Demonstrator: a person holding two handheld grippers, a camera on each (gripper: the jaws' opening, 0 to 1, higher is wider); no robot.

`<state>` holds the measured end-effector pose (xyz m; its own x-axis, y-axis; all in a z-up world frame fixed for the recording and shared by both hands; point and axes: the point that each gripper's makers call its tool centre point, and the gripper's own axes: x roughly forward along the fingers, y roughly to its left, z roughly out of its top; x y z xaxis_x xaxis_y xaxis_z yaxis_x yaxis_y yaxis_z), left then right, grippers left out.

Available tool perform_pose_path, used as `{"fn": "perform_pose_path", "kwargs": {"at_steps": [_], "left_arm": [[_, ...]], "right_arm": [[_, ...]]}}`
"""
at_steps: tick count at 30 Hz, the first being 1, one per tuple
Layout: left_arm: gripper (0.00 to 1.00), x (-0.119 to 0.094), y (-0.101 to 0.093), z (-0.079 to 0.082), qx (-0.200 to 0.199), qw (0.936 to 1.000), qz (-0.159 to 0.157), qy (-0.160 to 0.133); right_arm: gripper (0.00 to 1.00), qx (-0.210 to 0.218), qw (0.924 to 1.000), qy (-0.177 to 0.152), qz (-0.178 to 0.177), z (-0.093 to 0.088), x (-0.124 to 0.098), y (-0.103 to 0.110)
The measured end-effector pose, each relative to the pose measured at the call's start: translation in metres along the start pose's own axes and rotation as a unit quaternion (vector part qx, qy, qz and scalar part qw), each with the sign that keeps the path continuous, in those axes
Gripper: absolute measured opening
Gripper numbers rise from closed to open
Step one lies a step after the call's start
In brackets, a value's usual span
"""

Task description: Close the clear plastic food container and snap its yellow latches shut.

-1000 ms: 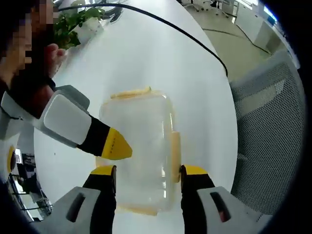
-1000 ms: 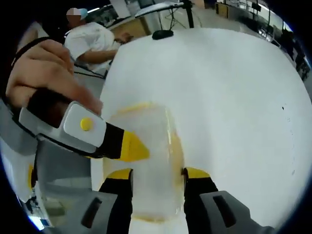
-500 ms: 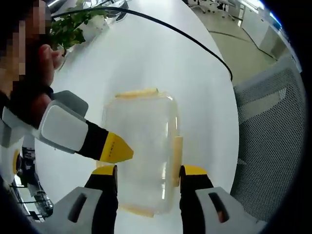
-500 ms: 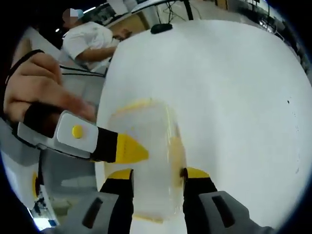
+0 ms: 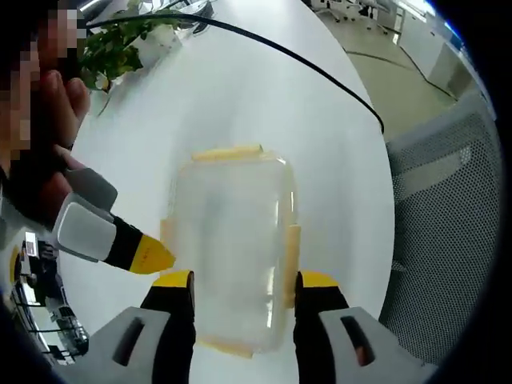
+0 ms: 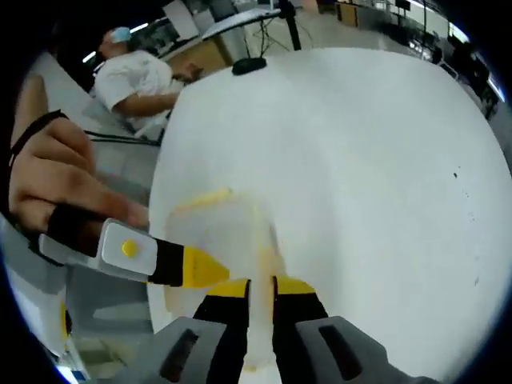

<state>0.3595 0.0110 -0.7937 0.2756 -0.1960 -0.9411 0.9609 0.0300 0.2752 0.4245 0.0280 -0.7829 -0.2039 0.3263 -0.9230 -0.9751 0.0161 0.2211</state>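
Left gripper view: container [image 5: 232, 248] lies on white table [image 5: 264, 96], lid on, straight ahead of left gripper [image 5: 244, 280]. Jaws stand wide, one each side of the container's near end; whether they touch it I cannot tell. Yellow latches [image 5: 291, 254] show along the right side, far end and near end. Right gripper [image 5: 120, 244] comes in from the left, tip just beside the container's left edge. Black cable [image 5: 320, 72] crosses the table beyond; plant [image 5: 120, 40] top left; mesh chair [image 5: 448, 200] right.

Right gripper view: own jaws nearly together, over the blurred container [image 6: 224, 232]. Left gripper [image 6: 164, 264] enters from the left, held by a hand [image 6: 56, 184].
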Motion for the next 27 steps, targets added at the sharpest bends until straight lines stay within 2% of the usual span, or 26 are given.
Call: {"fn": "perform_pose_path", "kwargs": {"at_steps": [2, 5, 12, 17, 20, 23, 24, 27], "left_arm": [[0.48, 0.0, 0.0, 0.0, 0.002, 1.0, 0.003, 0.0], [0.48, 0.0, 0.0, 0.0, 0.003, 1.0, 0.002, 0.004], [0.48, 0.0, 0.001, 0.0, 0.002, 1.0, 0.003, 0.005], [0.48, 0.0, 0.001, 0.0, 0.004, 1.0, 0.004, 0.005], [0.48, -0.001, 0.001, 0.0, 0.003, 1.0, 0.004, 0.002], [0.47, -0.001, -0.001, -0.002, 0.002, 1.0, -0.002, 0.004], [0.47, 0.0, 0.0, -0.001, 0.004, 1.0, 0.003, 0.003], [0.48, 0.0, 0.0, -0.001, 0.003, 1.0, 0.002, 0.005]], "right_arm": [[0.17, 0.04, 0.9988, 0.011, 0.027, -0.004, 0.007, 0.008], [0.17, 0.037, 0.9986, 0.008, 0.037, -0.003, 0.003, -0.001], [0.19, 0.063, 0.996, 0.017, 0.061, -0.004, 0.006, 0.0], [0.2, 0.091, 0.9902, 0.021, 0.104, -0.006, 0.009, -0.001], [0.2, 0.099, 0.9858, 0.04, 0.13, -0.006, 0.011, 0.001], [0.2, 0.12, 0.9823, 0.055, 0.133, -0.004, 0.016, 0.001], [0.2, 0.114, 0.9808, 0.062, 0.145, -0.006, 0.013, 0.003], [0.2, 0.117, 0.9793, 0.059, 0.154, -0.007, 0.012, 0.005]]}}
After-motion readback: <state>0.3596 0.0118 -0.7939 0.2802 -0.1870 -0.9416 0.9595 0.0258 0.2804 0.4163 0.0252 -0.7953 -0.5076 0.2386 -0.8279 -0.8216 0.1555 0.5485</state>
